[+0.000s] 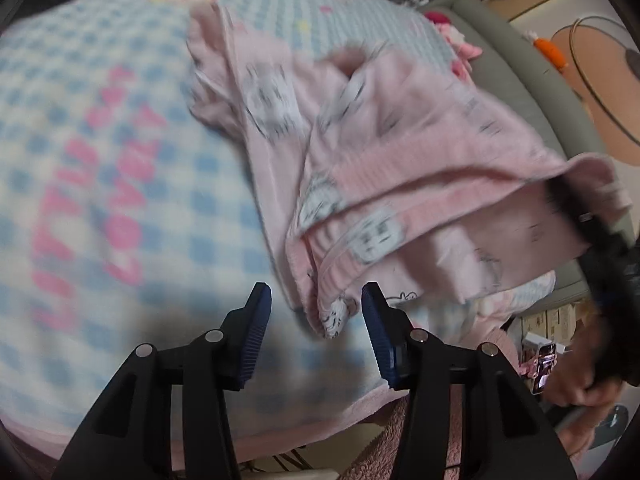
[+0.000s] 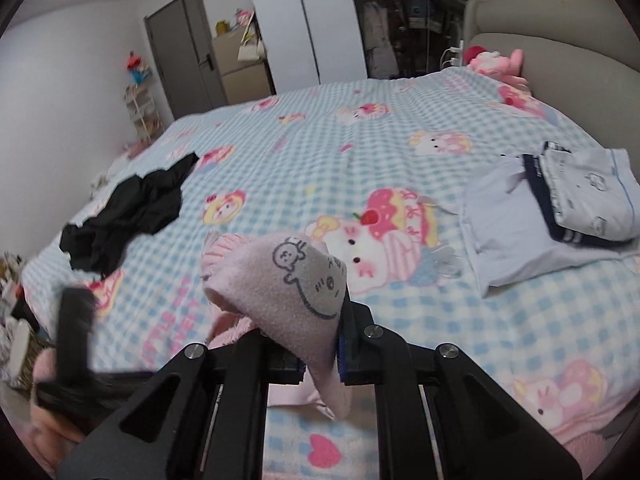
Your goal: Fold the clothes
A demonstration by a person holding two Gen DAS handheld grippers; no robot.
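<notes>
Pink fleece garment: lifted and draped above the checked bedspread, one end pinched at right, loose folds hanging toward the near edge.
Black clothes: crumpled heap far left on the bed, untouched.
Left gripper: jaws stand well apart with nothing pressed; the hanging cuff sits just ahead between the blue pads, not clamped.
Right gripper: jaws narrowed onto a bunched corner of the pink fleece, which bulges above them.
Folded pale-blue pile: right side of the bed, well apart.
Risk: left jaws may close on a single layer or miss the cuff, since the fabric hangs in doubled folds; the fold would then go crooked.
Risk: the right pinch is near the edge, so a tug could slip it free.
</notes>
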